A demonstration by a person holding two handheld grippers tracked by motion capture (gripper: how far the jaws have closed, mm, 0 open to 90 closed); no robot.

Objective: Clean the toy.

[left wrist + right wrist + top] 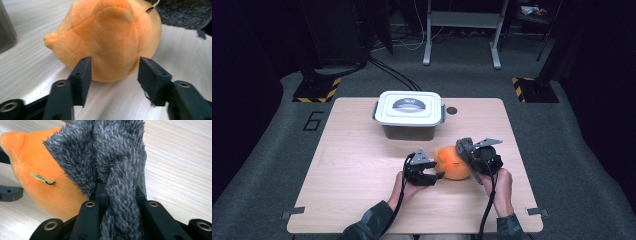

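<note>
The lidded white box (410, 114) hides its contents; just in front of it on the tabletop (352, 165) lies the orange plush toy (452, 163), the right gripper (468, 148) fingers pinching its grey fur, the left gripper (438, 174) fingers spread beside it.

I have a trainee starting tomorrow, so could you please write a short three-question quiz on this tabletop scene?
1. True or false: the right gripper is clamped on the plush toy's grey fuzzy part.
2. Is the lidded container open or closed?
3. The left gripper's jaws are: A) pinching the orange body, B) parted, not pressing it, C) holding the container.

Key: 1 true; 2 closed; 3 B.
</note>
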